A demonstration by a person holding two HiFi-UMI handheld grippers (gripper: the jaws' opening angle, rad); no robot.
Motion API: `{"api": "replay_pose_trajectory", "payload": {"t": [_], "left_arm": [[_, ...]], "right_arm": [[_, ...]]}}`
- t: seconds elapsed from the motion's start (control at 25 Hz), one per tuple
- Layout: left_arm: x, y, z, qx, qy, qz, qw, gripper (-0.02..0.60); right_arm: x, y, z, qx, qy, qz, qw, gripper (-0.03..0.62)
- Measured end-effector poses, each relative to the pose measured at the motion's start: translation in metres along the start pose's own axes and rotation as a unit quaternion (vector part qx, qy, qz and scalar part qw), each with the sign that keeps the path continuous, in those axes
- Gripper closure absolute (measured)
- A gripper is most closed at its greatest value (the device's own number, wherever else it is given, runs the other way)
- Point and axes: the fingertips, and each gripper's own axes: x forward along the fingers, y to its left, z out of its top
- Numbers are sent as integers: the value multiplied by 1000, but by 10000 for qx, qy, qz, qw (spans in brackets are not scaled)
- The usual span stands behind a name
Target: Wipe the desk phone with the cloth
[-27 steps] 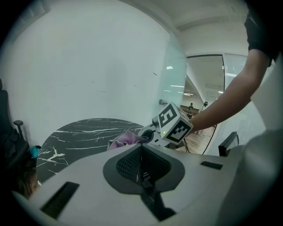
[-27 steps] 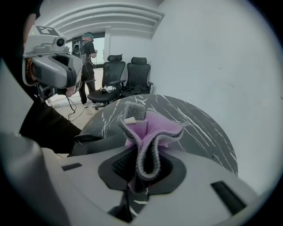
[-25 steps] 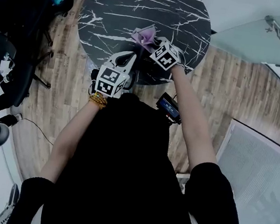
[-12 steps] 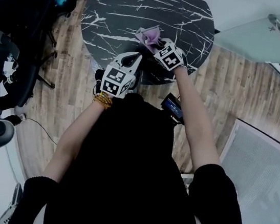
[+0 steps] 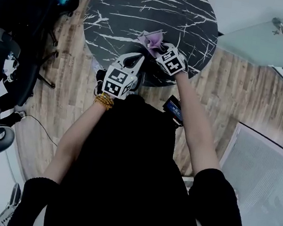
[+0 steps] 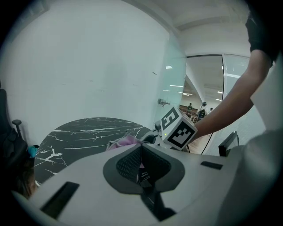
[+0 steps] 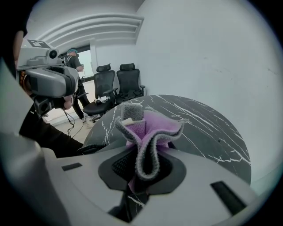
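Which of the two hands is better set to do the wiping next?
Right. The right gripper is shut on the cloth above the table; the left gripper is shut and holds no cloth.

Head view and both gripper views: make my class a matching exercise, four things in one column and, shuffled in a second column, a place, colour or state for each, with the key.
Column one
1. cloth
2. left gripper
3. table
4. office chairs

Column two
A. round, dark with white veins
B. jaws together, nothing held
C. standing on the floor beside the table
D. clamped in the right gripper

Pairs: 1-D, 2-B, 3-A, 4-C
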Motion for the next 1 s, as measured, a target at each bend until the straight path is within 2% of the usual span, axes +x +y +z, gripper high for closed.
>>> {"api": "replay_pose_trajectory", "payload": {"t": [1.0], "left_arm": [[-5,-3,-7,24,39,-17,10000,568]], "right_arm": [[-2,30,-19,86,87,228,9997,539]]}}
